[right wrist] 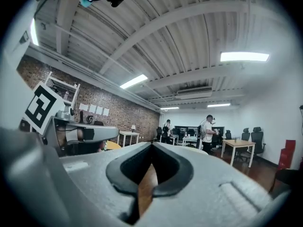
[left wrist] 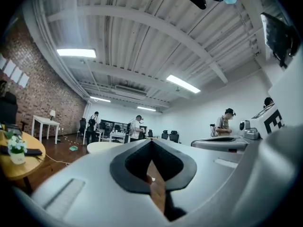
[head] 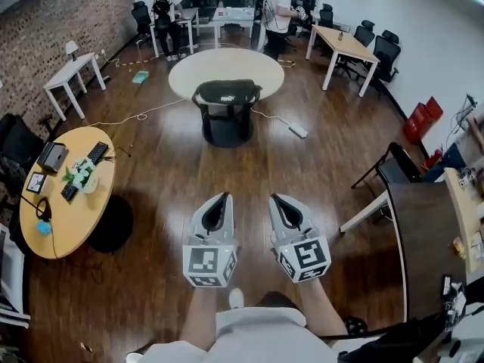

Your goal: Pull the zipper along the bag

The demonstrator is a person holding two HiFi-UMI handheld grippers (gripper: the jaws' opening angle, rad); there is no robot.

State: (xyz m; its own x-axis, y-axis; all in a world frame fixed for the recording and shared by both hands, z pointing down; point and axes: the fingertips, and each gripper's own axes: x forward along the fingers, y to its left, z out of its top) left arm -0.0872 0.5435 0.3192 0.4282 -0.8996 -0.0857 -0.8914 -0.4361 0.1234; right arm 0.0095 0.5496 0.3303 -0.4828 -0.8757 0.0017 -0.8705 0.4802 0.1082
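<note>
A dark bag sits on a black stand across the room, just in front of a round white table. Its zipper is too far off to make out. Both grippers are held side by side over the wooden floor, far short of the bag and pointing level toward it. My left gripper has its jaws together with nothing between them. So does my right gripper. In both gripper views the jaws hide the bag.
A round wooden table with a plant, keyboard and tablet stands at left. A dark desk and black chair are at right. A power strip and cables lie on the floor by the bag. Two people stand at the back.
</note>
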